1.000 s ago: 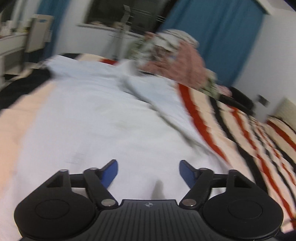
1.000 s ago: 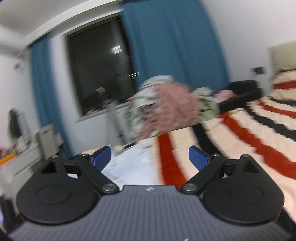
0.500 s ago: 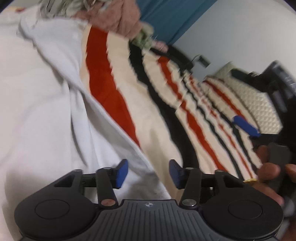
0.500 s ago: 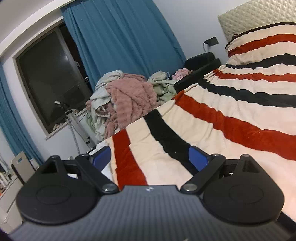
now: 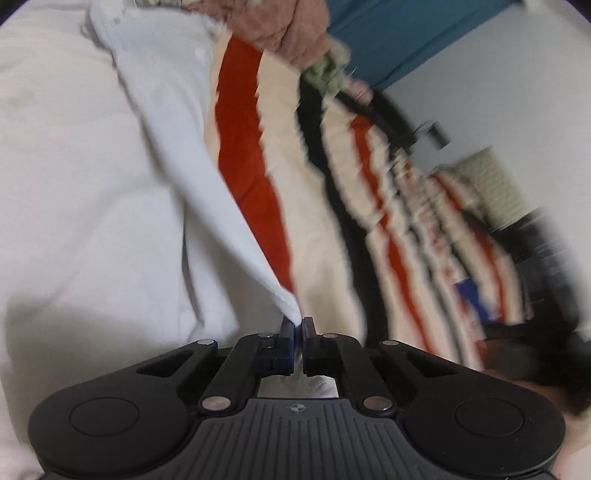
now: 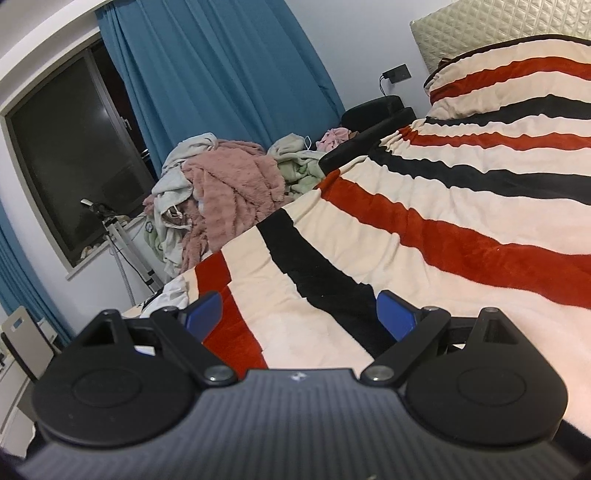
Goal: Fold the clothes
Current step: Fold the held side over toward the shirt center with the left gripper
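A white garment lies spread over the left of the striped blanket. One folded flap of it runs down to my left gripper, whose jaws are closing, and the pads pinch the flap's corner. In the right wrist view my right gripper stands open over the blanket with nothing between its fingers. A small bit of the white garment shows beyond its left finger. The right gripper's blue pad appears blurred at the right of the left wrist view.
A pile of pink, green and white clothes sits at the bed's far edge by blue curtains and a dark window. A quilted headboard stands at the right. A white stand is beside the bed.
My left gripper swung right across the garment to its edge and closed on the flap's corner. The right gripper dropped and turned toward the blanket, staying open.
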`<action>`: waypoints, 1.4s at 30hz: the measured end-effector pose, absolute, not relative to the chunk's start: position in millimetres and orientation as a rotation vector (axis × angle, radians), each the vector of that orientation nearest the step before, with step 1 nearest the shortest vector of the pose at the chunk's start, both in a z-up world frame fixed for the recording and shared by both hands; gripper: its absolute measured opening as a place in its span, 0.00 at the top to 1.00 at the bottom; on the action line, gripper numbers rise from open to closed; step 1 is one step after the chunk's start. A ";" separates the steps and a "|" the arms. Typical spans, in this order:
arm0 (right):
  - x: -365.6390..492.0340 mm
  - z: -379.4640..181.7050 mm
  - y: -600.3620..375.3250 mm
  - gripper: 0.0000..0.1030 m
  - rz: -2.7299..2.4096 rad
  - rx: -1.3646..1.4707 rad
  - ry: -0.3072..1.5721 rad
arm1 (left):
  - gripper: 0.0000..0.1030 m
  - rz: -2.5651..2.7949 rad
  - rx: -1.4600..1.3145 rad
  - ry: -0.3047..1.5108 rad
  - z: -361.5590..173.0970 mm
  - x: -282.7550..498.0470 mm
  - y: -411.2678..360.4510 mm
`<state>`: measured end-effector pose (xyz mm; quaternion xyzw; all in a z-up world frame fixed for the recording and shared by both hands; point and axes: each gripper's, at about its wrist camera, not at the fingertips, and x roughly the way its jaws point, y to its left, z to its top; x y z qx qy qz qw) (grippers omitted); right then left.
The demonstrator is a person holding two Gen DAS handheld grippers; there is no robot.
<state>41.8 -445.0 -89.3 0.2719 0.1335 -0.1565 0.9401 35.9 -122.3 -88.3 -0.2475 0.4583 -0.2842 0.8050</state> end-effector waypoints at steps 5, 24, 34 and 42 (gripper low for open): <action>41.0 -83.6 -433.4 0.11 -0.310 0.504 0.260 | 0.97 -0.596 -0.676 0.971 -56.1 21.3 -35.1; 56.6 -59.7 -327.8 0.11 -0.006 0.248 0.352 | 0.50 -0.350 -0.719 1.069 -104.3 44.4 91.6; 145.3 -53.2 -312.8 0.11 0.062 0.294 0.315 | 0.39 -0.285 -0.648 0.821 -86.3 210.0 72.7; 192.7 -106.0 -328.2 0.11 0.011 0.323 0.417 | 0.45 -0.200 -0.631 0.708 -121.3 345.3 25.7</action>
